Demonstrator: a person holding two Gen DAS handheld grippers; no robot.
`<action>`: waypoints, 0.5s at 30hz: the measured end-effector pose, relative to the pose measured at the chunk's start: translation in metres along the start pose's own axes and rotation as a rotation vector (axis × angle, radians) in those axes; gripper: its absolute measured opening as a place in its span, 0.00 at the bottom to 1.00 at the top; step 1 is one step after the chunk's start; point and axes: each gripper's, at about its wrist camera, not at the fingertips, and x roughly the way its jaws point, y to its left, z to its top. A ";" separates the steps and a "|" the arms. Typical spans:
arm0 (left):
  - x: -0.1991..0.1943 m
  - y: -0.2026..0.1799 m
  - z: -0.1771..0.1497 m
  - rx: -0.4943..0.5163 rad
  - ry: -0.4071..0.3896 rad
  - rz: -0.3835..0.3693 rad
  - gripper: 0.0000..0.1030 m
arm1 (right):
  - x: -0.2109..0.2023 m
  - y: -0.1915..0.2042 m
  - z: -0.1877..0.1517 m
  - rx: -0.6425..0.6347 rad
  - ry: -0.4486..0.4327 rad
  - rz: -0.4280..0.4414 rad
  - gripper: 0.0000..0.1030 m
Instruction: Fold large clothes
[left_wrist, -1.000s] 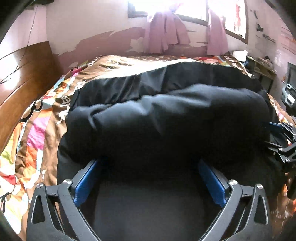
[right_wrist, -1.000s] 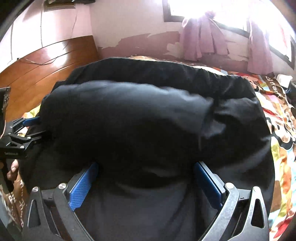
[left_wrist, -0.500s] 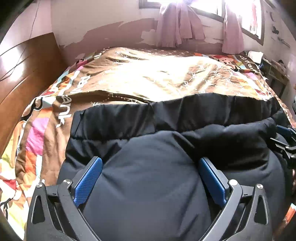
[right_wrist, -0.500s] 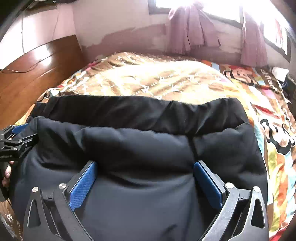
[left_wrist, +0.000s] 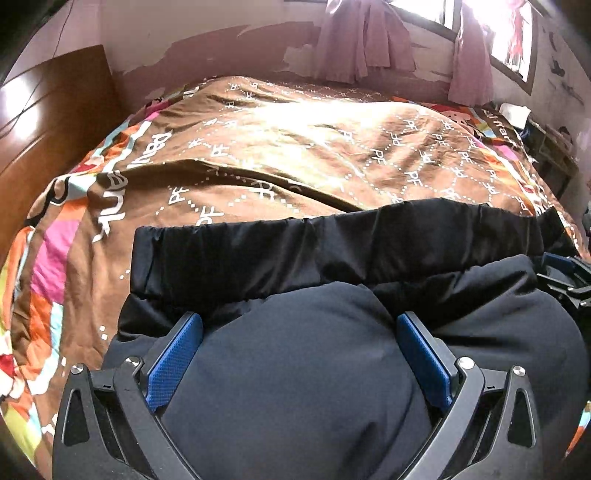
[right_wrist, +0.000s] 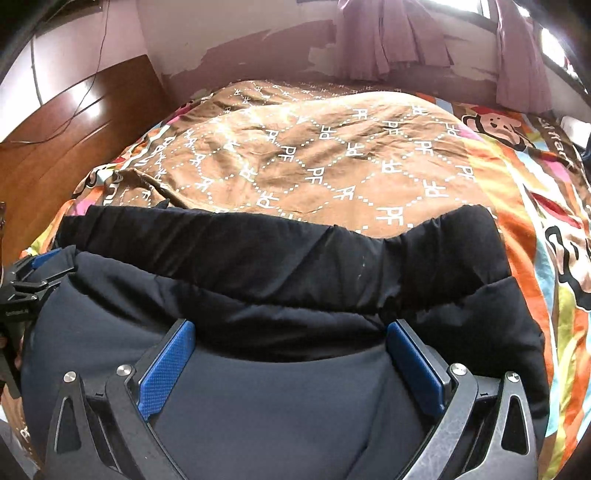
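Observation:
A large black padded garment (left_wrist: 332, 258) lies folded on the bed; it also shows in the right wrist view (right_wrist: 280, 266). Its dark folded bulk fills the space between the blue pads of my left gripper (left_wrist: 299, 332), whose jaws stand wide apart around the cloth. My right gripper (right_wrist: 288, 339) stands the same way, jaws wide, with the fold bulging between them. Each gripper shows at the other view's edge: the right gripper (left_wrist: 565, 273) at the right, the left gripper (right_wrist: 26, 280) at the left.
The bed is covered by a brown patterned quilt (left_wrist: 332, 147) with colourful borders (right_wrist: 546, 206). A wooden headboard (left_wrist: 44, 122) stands at the left. Purple curtains (right_wrist: 391, 33) hang under a bright window on the far wall.
The raised black fold has come down toward me onto the lower layer, uncovering the quilt beyond. Both grippers have lowered with it, jaws still wide.

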 end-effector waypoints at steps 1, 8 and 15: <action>0.000 0.001 -0.001 -0.005 -0.005 -0.004 1.00 | 0.001 0.000 0.000 0.001 -0.004 0.004 1.00; 0.003 0.001 -0.003 -0.029 -0.027 -0.017 1.00 | 0.009 -0.005 -0.002 0.018 -0.009 0.030 1.00; 0.006 0.000 -0.005 -0.037 -0.040 -0.021 1.00 | 0.013 -0.005 -0.002 0.019 -0.017 0.028 1.00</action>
